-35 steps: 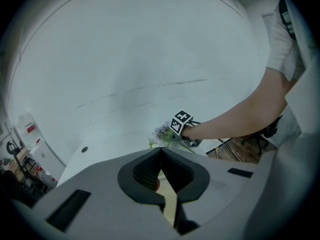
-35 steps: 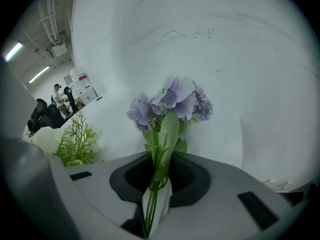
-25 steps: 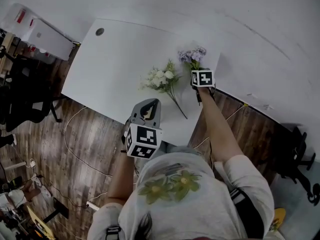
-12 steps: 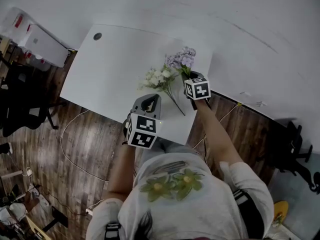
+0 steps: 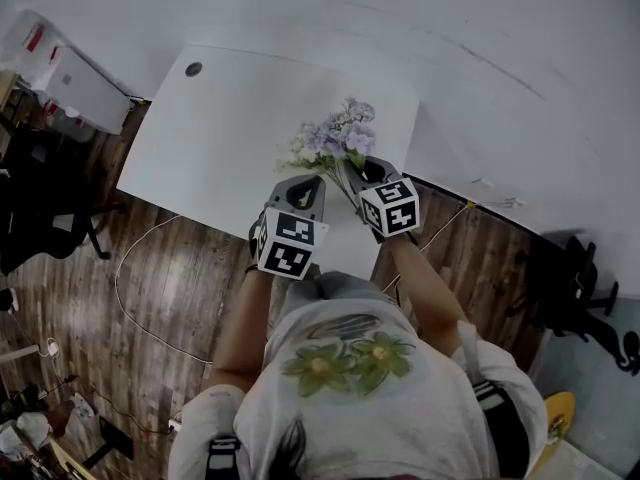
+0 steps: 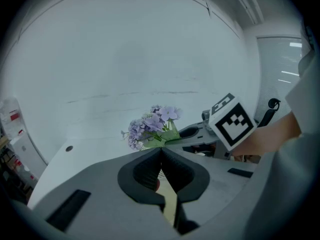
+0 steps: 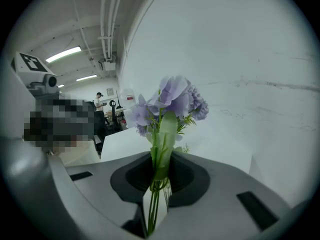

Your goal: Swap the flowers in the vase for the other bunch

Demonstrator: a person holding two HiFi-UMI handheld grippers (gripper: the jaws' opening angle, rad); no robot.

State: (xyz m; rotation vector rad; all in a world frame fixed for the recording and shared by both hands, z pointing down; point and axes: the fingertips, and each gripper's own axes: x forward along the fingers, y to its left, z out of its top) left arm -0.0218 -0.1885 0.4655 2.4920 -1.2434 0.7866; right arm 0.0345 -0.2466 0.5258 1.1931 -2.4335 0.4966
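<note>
My right gripper [image 5: 362,174] is shut on the green stems of a purple flower bunch [image 5: 343,133] and holds it upright in the air above the white table [image 5: 230,118]. In the right gripper view the stems [image 7: 159,184] run down between the pads and the blooms [image 7: 172,101] stand above them. A white flower bunch [image 5: 295,154] lies on the table, partly hidden behind the purple one. Just to the left, my left gripper [image 5: 305,186] hovers at the table's near edge with its jaws [image 6: 161,151] closed tip to tip. It sees the purple bunch [image 6: 150,126] and the right gripper [image 6: 200,133]. No vase shows.
A round cable hole [image 5: 193,69] sits at the table's far left corner. A white cabinet [image 5: 70,78] and a black chair [image 5: 40,198] stand left of the table. Cables [image 5: 150,298] trail over the wooden floor. Another black chair [image 5: 585,288] is at the right.
My right gripper has risen with the purple bunch and carried it left and nearer, from the table's right edge to above the white bunch. My left gripper has barely moved.
</note>
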